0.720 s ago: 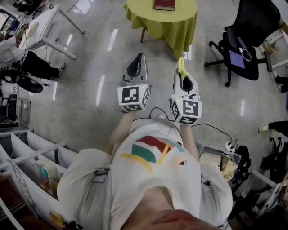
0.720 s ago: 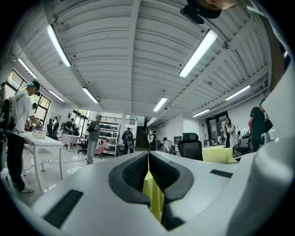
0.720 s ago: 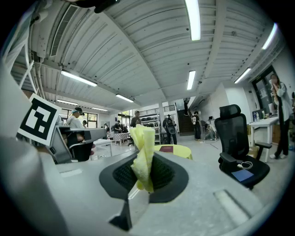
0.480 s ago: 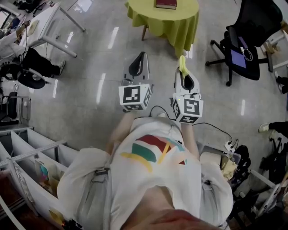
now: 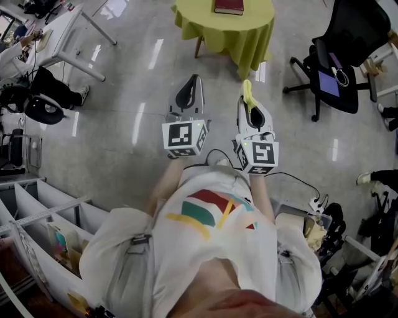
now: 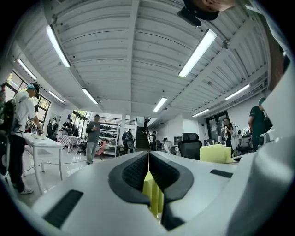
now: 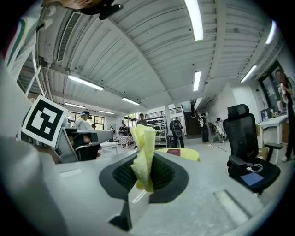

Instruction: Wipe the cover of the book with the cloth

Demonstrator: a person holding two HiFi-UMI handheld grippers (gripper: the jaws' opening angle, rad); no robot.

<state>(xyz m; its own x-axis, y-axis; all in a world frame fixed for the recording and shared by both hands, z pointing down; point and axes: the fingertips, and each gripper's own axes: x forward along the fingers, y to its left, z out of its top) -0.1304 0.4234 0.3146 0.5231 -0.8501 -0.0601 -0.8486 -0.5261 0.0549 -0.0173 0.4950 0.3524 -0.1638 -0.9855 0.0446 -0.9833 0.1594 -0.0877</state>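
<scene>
Head view: high, steeply down past the person (image 5: pixel 211 248) to the floor (image 5: pixel 124 124); gripper views: low, level, along their own jaws; all share the distant yellow table (image 5: pixel 249 34).

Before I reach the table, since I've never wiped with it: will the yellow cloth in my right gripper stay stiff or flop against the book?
Probably floppy: the cloth sits bunched and folded, clamped in the right gripper, its top curling over. Likely light and thin, so it should flatten on the book rather than push it.
</scene>
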